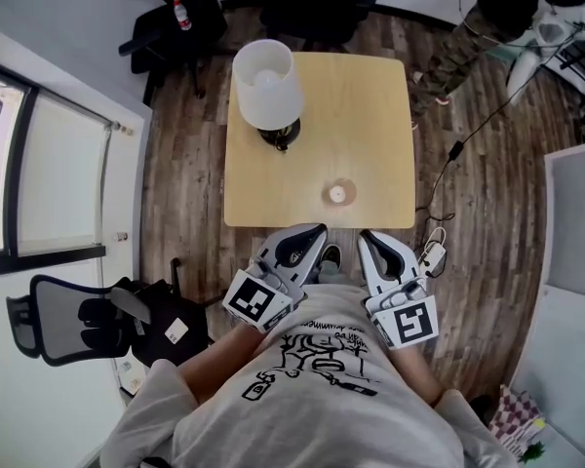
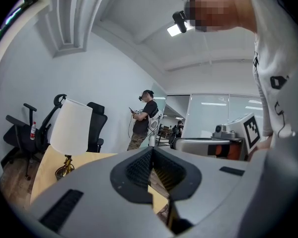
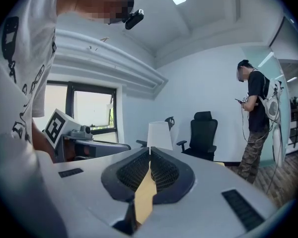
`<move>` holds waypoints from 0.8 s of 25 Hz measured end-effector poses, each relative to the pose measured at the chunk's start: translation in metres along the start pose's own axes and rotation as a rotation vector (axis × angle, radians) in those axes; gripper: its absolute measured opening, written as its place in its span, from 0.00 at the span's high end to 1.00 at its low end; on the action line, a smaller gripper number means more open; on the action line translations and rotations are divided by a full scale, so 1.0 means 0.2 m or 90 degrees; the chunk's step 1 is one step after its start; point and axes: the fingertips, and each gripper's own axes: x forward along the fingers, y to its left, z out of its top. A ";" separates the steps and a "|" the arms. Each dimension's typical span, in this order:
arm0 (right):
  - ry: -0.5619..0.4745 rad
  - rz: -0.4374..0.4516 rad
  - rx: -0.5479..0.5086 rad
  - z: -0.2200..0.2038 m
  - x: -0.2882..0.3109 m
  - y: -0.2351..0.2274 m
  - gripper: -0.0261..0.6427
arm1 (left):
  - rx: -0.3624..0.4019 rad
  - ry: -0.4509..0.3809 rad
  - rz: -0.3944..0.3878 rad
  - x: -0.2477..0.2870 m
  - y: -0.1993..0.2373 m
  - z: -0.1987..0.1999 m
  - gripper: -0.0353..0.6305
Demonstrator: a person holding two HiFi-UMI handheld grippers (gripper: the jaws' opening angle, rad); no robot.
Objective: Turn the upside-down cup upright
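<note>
**Both grippers shut, cup near the table's front edge**

Head view: the small clear cup point(image 1: 338, 193) sits on the light wood table point(image 1: 370, 115), low in the tabletop and right by its near edge. Too small to tell which way up it is, tbh. A lamp point(image 1: 266, 84) w/ a white shade stands at the table's upper left, well apart from the cup.

The left gripper point(image 1: 315, 232) and right gripper point(image 1: 367, 238) are side by side just below the table edge at frame centre. Neither is touching the cup. In each gripper view the jaws are pressed together w/ nothing between them, so both are empty.

A black office chair point(image 1: 171, 18) is at upper left, and another person point(image 1: 487, 27) is standing at upper right.
</note>
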 end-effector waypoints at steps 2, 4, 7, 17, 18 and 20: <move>0.013 0.006 -0.029 -0.02 0.02 -0.04 0.92 | -0.003 0.006 0.003 0.04 0.02 -0.03 0.93; 0.037 0.021 -0.074 -0.07 0.05 -0.07 0.92 | -0.005 0.013 0.006 0.07 0.05 -0.07 0.94; 0.090 0.048 -0.125 -0.16 0.10 -0.11 0.92 | -0.004 0.023 0.010 0.11 0.10 -0.13 0.94; 0.266 0.116 -0.297 -0.54 0.27 -0.11 0.92 | -0.008 0.054 0.002 0.20 0.28 -0.36 0.93; 0.284 0.127 -0.306 -0.59 0.29 -0.10 0.92 | -0.006 0.057 0.001 0.21 0.30 -0.39 0.94; 0.316 0.148 -0.321 -0.67 0.32 -0.10 0.92 | 0.001 0.063 -0.003 0.22 0.33 -0.44 0.93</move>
